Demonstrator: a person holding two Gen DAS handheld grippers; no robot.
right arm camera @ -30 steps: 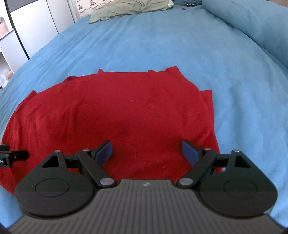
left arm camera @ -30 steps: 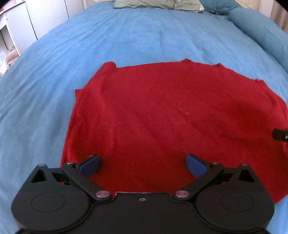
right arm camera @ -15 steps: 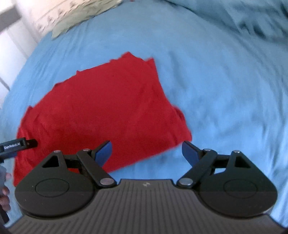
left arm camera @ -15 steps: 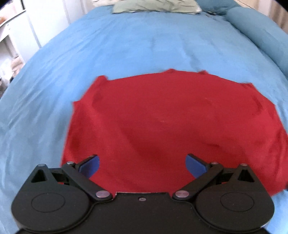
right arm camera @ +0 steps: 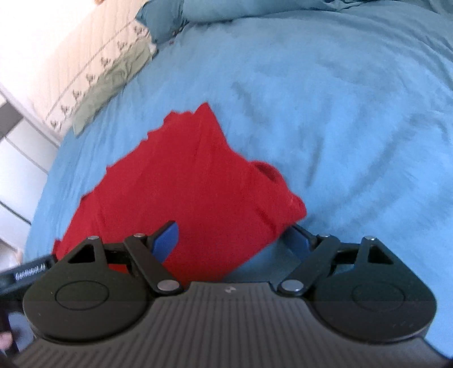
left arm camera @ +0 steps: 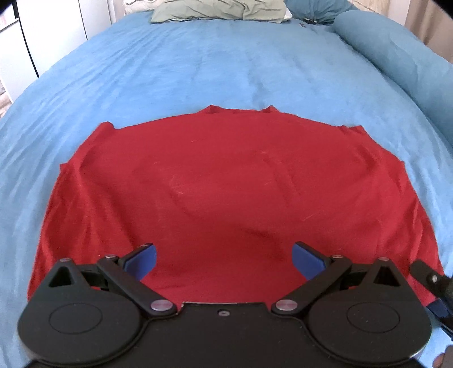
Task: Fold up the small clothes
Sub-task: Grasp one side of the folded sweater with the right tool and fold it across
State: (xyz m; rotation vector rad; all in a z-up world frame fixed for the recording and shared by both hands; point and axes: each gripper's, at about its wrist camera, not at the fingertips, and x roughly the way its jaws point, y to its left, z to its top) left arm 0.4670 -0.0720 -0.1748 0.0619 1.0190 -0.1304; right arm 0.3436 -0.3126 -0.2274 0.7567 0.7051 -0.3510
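On blue bed cover (left arm camera: 198, 70), flat red knit garment (left arm camera: 215, 192) lies spread for folding. My left tongs (left arm camera: 223, 256) wide above near hem; right tongs (right arm camera: 232, 237) wide, straddling garment's corner for pinch.

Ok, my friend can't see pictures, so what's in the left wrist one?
A red knit garment lies spread flat on a blue bed cover. The open left hand-held gripper with blue pads hovers over its near edge, and a green pillow sits far back.
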